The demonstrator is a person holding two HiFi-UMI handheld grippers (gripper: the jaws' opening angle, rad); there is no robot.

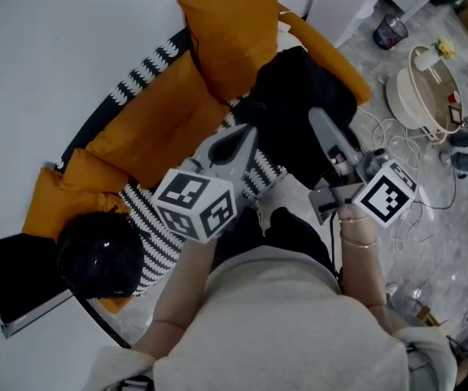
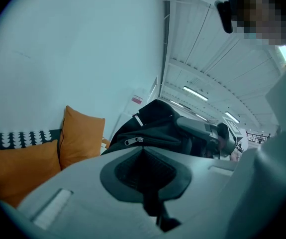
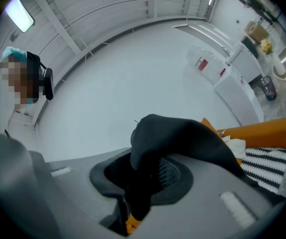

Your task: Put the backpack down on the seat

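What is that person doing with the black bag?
A person is carrying a black backpack with two tongs. The left tongs and the right tongs each pinch a dark strap or flap of it. The backpack is held over the orange seat and does not look set down yet.

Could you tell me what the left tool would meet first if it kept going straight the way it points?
The black backpack that the left tool grips fills the line right ahead, so it comes first. Behind it probably stands the upright orange cushion, though depth is unclear.
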